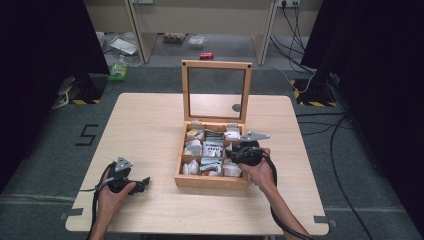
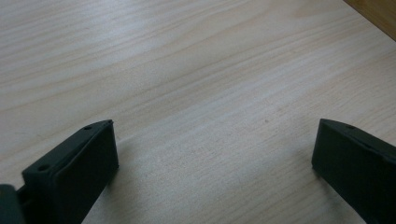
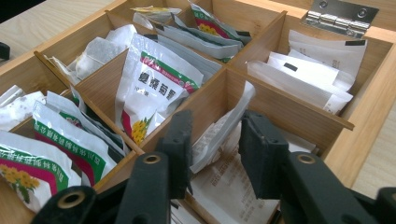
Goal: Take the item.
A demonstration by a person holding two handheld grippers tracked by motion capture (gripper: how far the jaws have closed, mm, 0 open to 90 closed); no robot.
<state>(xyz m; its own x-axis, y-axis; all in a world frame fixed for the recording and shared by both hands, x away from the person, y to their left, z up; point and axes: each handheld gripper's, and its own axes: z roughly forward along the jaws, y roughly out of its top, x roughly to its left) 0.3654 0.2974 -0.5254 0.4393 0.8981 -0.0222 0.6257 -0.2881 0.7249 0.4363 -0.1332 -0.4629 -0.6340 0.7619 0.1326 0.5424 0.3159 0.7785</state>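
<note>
Lab or recording studio, not home. Light wooden table (image 1: 150, 120) stands alone on grey carpet, black curtains (image 1: 40, 55) either side. Yellow-black hazard tape (image 1: 75, 101) marks stand feet. Loose cables (image 1: 345, 165) trail across floor; wall sockets (image 1: 289, 3) behind. Clutter under bench at back.

A wooden box (image 1: 212, 182) of nine compartments stands right of centre on the table, its glass-paned lid (image 1: 216, 91) raised upright at the far side. Tea sachets fill the compartments: green-and-red printed packets (image 3: 152, 88) in the middle, plain white ones (image 3: 312, 79) beside the hinge (image 3: 340, 17).
</note>
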